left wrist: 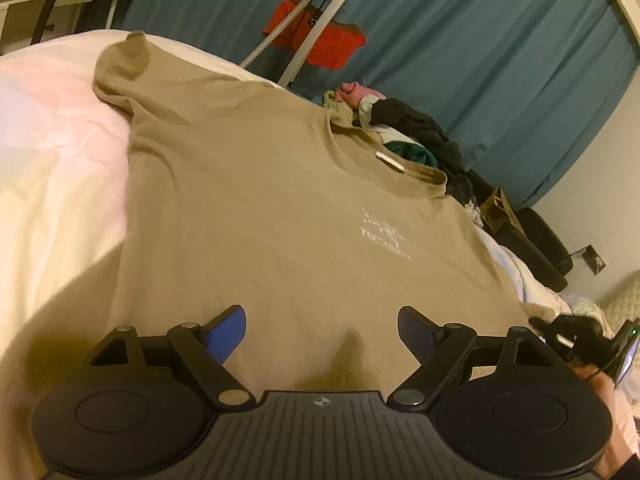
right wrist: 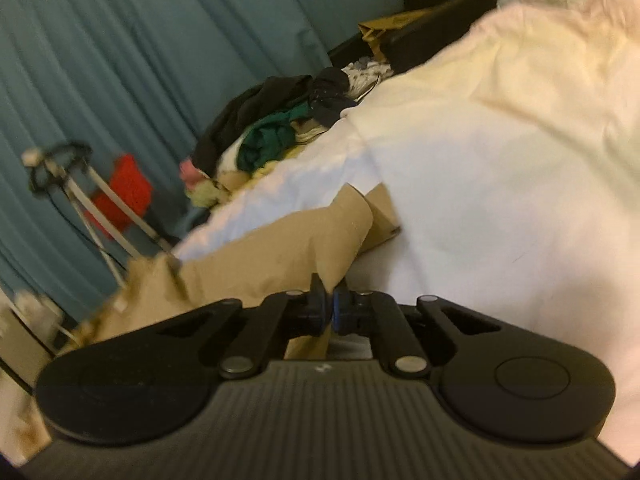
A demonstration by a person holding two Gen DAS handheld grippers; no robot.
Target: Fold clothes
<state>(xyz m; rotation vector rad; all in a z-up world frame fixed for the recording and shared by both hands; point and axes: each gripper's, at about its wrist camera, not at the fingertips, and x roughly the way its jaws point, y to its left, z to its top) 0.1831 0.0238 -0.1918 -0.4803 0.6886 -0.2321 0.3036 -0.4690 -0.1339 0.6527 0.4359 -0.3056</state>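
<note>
A tan T-shirt (left wrist: 256,200) lies spread front-up on the white bedding (left wrist: 52,152), its collar toward the heap of dark and green clothes (left wrist: 420,140) at the far edge of the bed. The left wrist view shows the whole chest with its pale printed lettering and a small label inside the collar; the right wrist view shows none of this, only a bunched edge of the T-shirt (right wrist: 280,256) with a sleeve-like flap folded beside it.

The left gripper (left wrist: 322,330) hangs over the lower part of the shirt with its blue-padded fingers spread wide and nothing between them. The right gripper (right wrist: 328,306) has its fingers pressed together on a fold of the tan cloth, which rises from the bedding (right wrist: 500,168) into the pinch; this grip shows only in the right wrist view. In the left wrist view the right gripper appears as a dark shape at the shirt's right edge, its fingers too small to read.

Beyond the clothes heap (right wrist: 280,128) hangs a teal curtain (left wrist: 480,40), with a red item (left wrist: 320,40) in front of it.
</note>
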